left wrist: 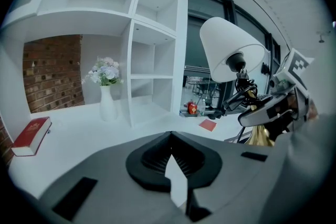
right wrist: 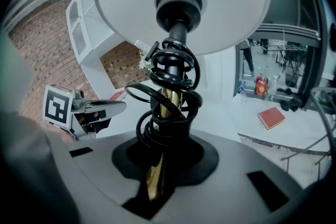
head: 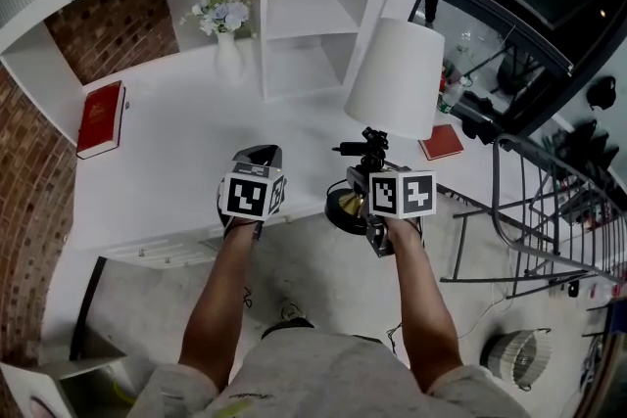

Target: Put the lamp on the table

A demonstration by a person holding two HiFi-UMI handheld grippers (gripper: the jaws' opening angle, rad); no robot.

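Note:
The lamp has a white shade [head: 395, 78], a brass stem and a dark round base [head: 343, 209]. It hangs upright over the front edge of the white table [head: 176, 162]; I cannot tell if the base touches. My right gripper [head: 364, 175] is shut on the brass stem [right wrist: 167, 107], just below a coil of black cord [right wrist: 168, 86]; the jaws [right wrist: 157, 176] pinch the stem. The left gripper [head: 257, 158] hovers beside it to the left, over the table's front edge. Its jaws [left wrist: 170, 155] meet at the tips and hold nothing. From the left gripper view the lamp [left wrist: 231, 52] shows at the right.
A vase of flowers [head: 227, 24] stands at the back by the white shelf unit [head: 304, 15]. A red book [head: 101, 117] lies at the left, another red book [head: 443, 142] at the right. A black metal rack [head: 549, 201] stands right of the table.

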